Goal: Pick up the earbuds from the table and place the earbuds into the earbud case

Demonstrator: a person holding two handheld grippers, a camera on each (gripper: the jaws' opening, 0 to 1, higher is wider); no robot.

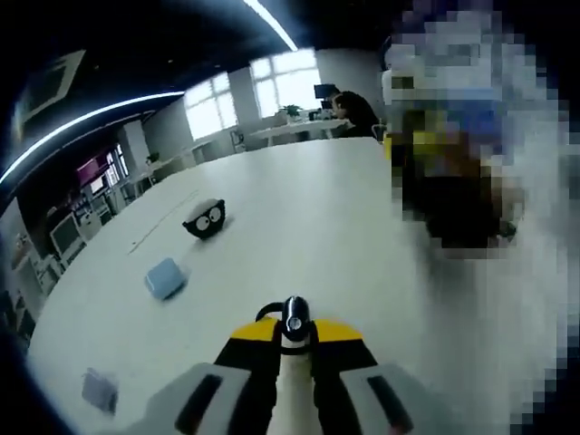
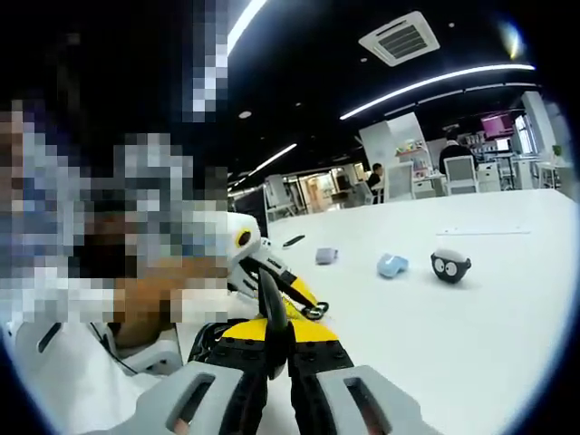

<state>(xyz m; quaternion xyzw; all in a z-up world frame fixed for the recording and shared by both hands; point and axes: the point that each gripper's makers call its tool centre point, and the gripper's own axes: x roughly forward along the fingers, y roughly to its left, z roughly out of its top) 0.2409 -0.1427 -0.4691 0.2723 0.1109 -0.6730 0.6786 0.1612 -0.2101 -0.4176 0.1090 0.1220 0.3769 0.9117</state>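
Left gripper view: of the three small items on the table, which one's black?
The rounded case with two googly white eyes, farthest from the left claw. The light blue case and the grey-blue one lie nearer.

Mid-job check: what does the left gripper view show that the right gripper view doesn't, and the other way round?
Left gripper view's extras: bright windows beyond the table's far edge. Right gripper view's extras: a ceiling vent, a thin dark item lying on the table, and the right gripper. Shared: the white table, the left gripper, a black object with cartoon eyes, a light blue case and a small grey box.
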